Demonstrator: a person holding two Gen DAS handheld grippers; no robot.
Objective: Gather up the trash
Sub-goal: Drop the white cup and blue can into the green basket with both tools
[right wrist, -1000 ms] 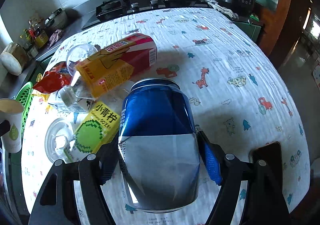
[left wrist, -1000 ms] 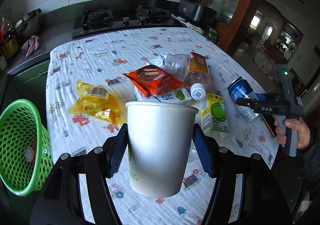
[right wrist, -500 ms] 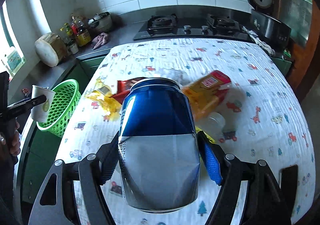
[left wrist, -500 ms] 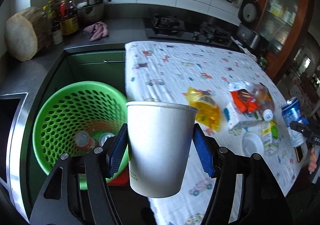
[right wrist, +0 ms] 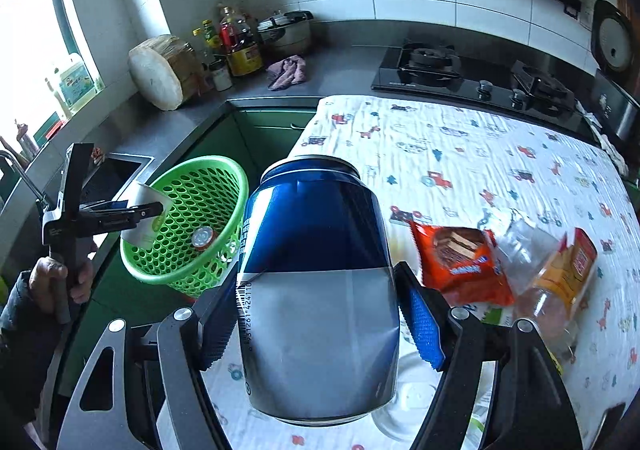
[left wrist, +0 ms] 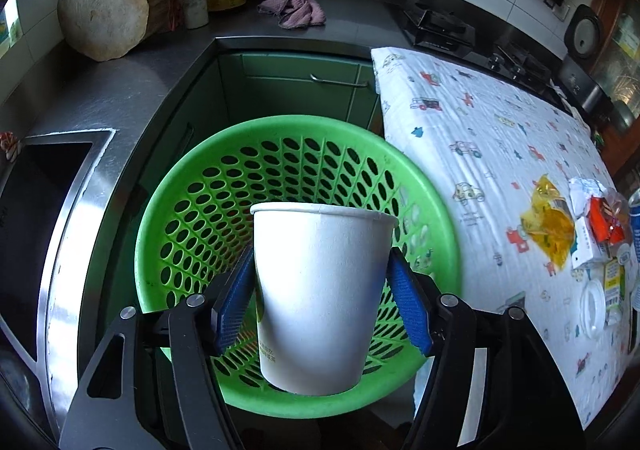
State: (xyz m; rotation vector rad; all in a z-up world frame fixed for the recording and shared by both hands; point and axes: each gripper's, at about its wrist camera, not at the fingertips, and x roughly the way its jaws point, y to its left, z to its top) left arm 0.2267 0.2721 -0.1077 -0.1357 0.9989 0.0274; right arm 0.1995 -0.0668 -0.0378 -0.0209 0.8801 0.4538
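The left gripper (left wrist: 324, 308) occupies the lower centre of the left wrist view. A white paper cup (left wrist: 322, 298) stands upright between its blue pads (left wrist: 236, 298). The jaws have just been opening; the right pad shows a narrow gap to the cup wall and the left pad lies at the wall, so whether the pads still press the cup cannot be told. The cup sits directly over the mouth of the green perforated basket (left wrist: 192, 218), which fills the middle of that view, between the steel sink (left wrist: 60, 210) at the left edge and the printed tablecloth (left wrist: 480, 138) at the right.

In the right wrist view, the right gripper (right wrist: 320, 314) is clamped on a blue and silver drink can (right wrist: 316, 278), upright, with both pads against its sides. The can fills the centre of the frame, above the tablecloth edge. At centre left the same basket holds a bottle with a patterned cap (right wrist: 203, 237) on its floor. The left gripper and cup appear over the basket's left rim, held by a hand (right wrist: 54, 280) at the left edge.

Remaining trash lies on the tablecloth at the right of the frame: an orange snack packet (right wrist: 460, 262), a clear plastic bottle with a yellow label (right wrist: 556, 278), and a clear round lid (right wrist: 404, 398) below the can. A yellow wrapper (left wrist: 550, 226) is visible at the right of the left wrist view.
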